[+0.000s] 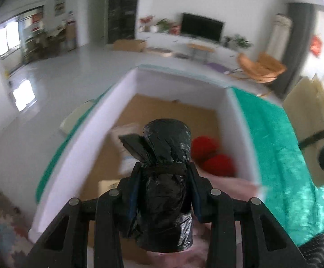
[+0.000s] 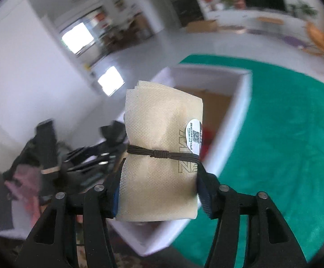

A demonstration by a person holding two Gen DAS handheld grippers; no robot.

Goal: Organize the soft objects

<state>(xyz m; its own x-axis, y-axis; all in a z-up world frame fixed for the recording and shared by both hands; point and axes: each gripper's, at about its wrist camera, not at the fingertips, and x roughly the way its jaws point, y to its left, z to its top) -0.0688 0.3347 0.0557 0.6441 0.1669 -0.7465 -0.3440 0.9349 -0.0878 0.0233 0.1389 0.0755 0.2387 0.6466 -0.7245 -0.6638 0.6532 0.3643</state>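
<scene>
The left gripper (image 1: 164,167) is clamped on a roll of black plastic bags (image 1: 165,178), held above the open white box with a brown floor (image 1: 240,134), where two red yarn balls (image 1: 211,154) lie. The right gripper (image 2: 160,172) squeezes a beige folded fabric bundle tied with brown cord (image 2: 162,147) over the green cloth-covered surface (image 2: 284,145).
</scene>
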